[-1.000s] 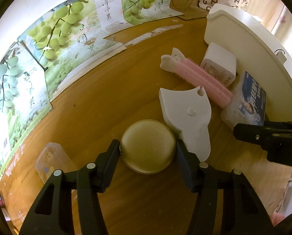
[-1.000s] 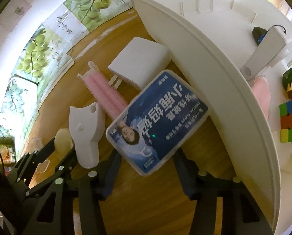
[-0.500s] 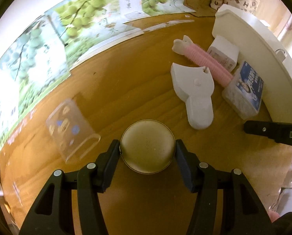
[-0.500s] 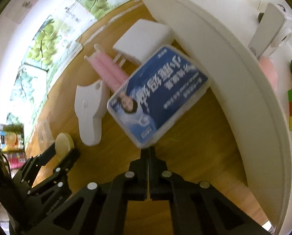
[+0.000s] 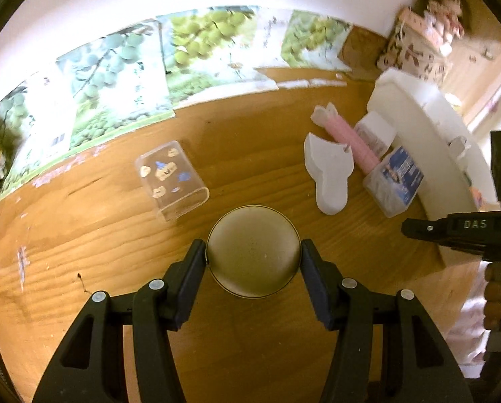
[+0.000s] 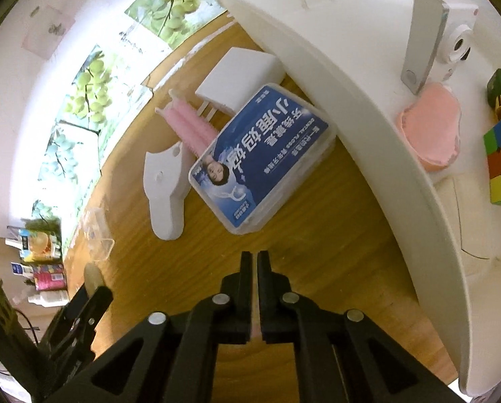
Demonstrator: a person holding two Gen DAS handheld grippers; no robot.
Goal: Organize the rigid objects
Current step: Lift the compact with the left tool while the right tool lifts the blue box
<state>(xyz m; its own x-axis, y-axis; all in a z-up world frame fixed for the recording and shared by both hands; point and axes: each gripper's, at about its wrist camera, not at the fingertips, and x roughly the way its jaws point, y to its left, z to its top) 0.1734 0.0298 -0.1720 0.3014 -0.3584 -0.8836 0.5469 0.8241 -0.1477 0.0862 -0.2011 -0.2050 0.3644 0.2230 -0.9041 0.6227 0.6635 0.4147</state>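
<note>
Now, left claw (image 5: pixel 253 258) clamps round gold tin (image 5: pixel 253 250), right claw (image 6: pixel 254 262) nearly closed, opening, empty.

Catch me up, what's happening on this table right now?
The left gripper is shut on a round gold tin, held above the wooden table. The right gripper is nearly shut with nothing between its fingers, short of the blue-labelled floss box. That box, a pink brush and a white plug lie beside the white tray.
</note>
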